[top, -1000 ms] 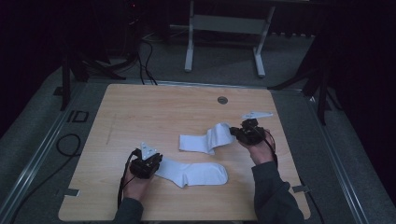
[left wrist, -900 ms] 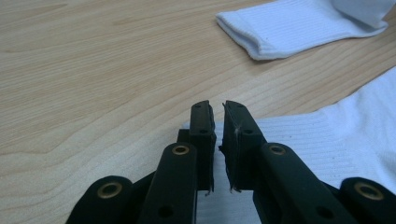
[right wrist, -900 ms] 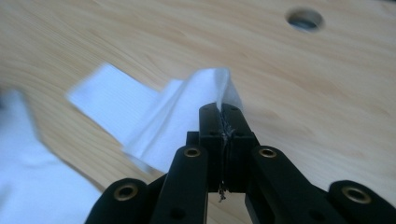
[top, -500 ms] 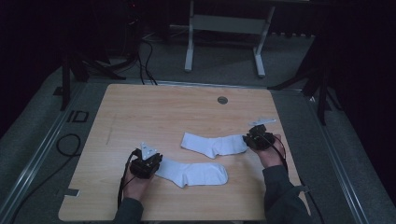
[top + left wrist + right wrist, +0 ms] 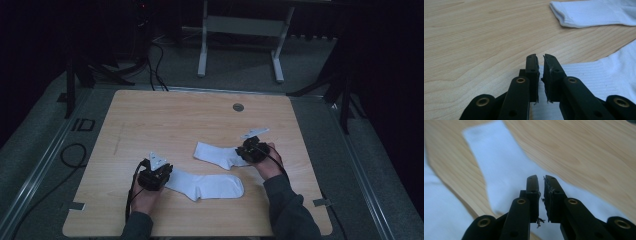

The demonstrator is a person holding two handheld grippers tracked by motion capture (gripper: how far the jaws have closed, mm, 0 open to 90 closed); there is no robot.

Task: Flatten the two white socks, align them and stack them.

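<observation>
Both claws are nearly closed: left claw (image 5: 165,176) over near sock (image 5: 207,185), right claw (image 5: 246,151), just closing, over far sock (image 5: 218,154).

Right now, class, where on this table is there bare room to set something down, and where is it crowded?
Bare wood spans the table's far half, from the far sock to the small round grommet, and the left side. The near middle is crowded: both socks, near sock, left gripper, right gripper.

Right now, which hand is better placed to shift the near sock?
Left, probably: the left gripper sits at the near sock's cuff end, jaws almost together; the far sock lies apart, farther up the table.
</observation>
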